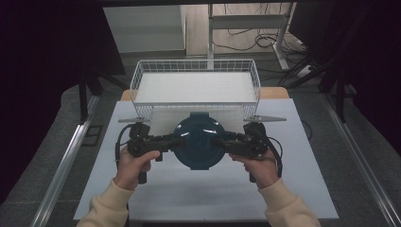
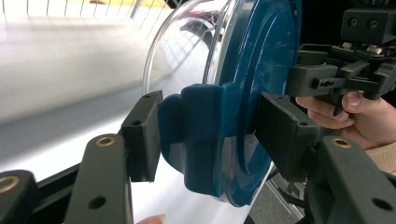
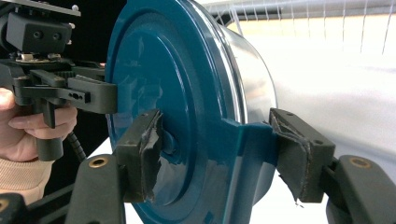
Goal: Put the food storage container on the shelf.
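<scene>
A round container with a dark blue lid and a clear body sits between both grippers, over the white table top just in front of the wire basket. My left gripper is shut on the blue latch tab at the lid's left side, one pad on each face. My right gripper is shut on the opposite tab, pressed by its taped pads. Each gripper view also shows the other hand and its gripper farther off. Whether the container rests on the table or hangs just above it is unclear.
A white wire basket stands right behind the container, open at the top with a pale floor. The white table top stretches toward the person. Metal rails run along both table sides. Desk legs and cables lie on the floor beyond.
</scene>
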`<state>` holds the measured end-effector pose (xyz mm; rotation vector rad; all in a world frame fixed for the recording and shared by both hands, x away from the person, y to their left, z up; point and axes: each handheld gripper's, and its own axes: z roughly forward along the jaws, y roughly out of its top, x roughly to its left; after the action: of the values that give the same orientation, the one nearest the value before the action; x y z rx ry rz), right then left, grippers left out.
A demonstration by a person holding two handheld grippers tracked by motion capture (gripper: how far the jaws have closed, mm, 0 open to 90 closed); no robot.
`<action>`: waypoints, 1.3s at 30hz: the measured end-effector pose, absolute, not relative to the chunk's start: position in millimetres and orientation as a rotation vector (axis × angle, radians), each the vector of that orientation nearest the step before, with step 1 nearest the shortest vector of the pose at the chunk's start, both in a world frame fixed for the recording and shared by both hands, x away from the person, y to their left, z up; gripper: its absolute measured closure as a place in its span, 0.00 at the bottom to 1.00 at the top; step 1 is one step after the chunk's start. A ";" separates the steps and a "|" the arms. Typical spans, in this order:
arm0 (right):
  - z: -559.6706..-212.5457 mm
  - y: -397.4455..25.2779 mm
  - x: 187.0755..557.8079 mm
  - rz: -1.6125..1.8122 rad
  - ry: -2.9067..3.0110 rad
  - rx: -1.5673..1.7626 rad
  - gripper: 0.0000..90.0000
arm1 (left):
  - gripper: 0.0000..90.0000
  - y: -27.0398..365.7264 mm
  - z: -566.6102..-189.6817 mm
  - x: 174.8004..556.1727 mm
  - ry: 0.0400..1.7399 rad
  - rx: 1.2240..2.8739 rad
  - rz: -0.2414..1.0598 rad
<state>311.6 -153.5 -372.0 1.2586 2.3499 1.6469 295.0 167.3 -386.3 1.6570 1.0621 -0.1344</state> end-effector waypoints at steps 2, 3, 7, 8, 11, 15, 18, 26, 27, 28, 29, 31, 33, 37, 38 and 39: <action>-363.2 -153.1 316.7 1.646 2.348 1.246 0.41 | 0.48 167.8 -377.3 300.6 1.056 1.653 -0.128; -358.8 -152.8 319.5 1.645 2.350 1.241 0.41 | 0.48 167.8 -377.3 300.6 1.056 1.653 -0.128; -342.6 -152.5 330.9 1.648 2.347 1.237 0.41 | 0.48 168.6 -357.2 314.5 1.041 1.644 -0.110; -338.1 -152.7 334.1 1.649 2.347 1.236 0.41 | 0.48 168.1 -351.1 318.2 1.038 1.643 -0.102; -323.4 -153.6 344.3 1.658 2.338 1.226 0.41 | 0.48 167.5 -337.5 326.4 1.025 1.644 -0.085; -305.5 -154.0 355.1 1.658 2.327 1.214 0.41 | 0.48 167.3 -320.4 339.4 1.009 1.647 -0.077; -294.6 -154.0 363.9 1.660 2.322 1.209 0.41 | 0.48 167.7 -309.9 349.1 1.000 1.651 -0.073; -273.8 -152.9 387.8 1.649 2.324 1.200 0.41 | 0.48 168.5 -290.9 374.3 0.995 1.654 -0.070; -271.9 -152.7 391.2 1.650 2.327 1.202 0.41 | 0.48 168.7 -288.6 377.6 0.996 1.655 -0.067; -270.2 -152.5 394.5 1.651 2.328 1.201 0.41 | 0.48 169.2 -286.6 381.2 0.995 1.658 -0.071; -268.6 -151.9 397.6 1.654 2.323 1.198 0.41 | 0.48 169.8 -285.2 385.0 0.994 1.660 -0.074; -265.2 -151.1 403.8 1.644 2.326 1.196 0.41 | 0.48 170.6 -283.7 392.9 0.999 1.656 -0.088; -264.2 -150.5 407.6 1.644 2.327 1.200 0.41 | 0.48 170.9 -283.4 399.0 1.007 1.655 -0.096; -265.1 -149.7 424.5 1.630 2.346 1.216 0.41 | 0.48 171.6 -286.4 411.5 1.020 1.657 -0.105; -268.6 -149.9 431.1 1.639 2.349 1.228 0.41 | 0.48 171.6 -288.3 415.8 1.029 1.657 -0.109; -270.1 -150.0 434.0 1.640 2.351 1.230 0.41 | 0.48 171.7 -289.7 418.7 1.033 1.656 -0.108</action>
<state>434.0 -150.0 -270.1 1.2301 2.3511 1.6401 418.7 171.7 -289.7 1.6556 1.0333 -0.1084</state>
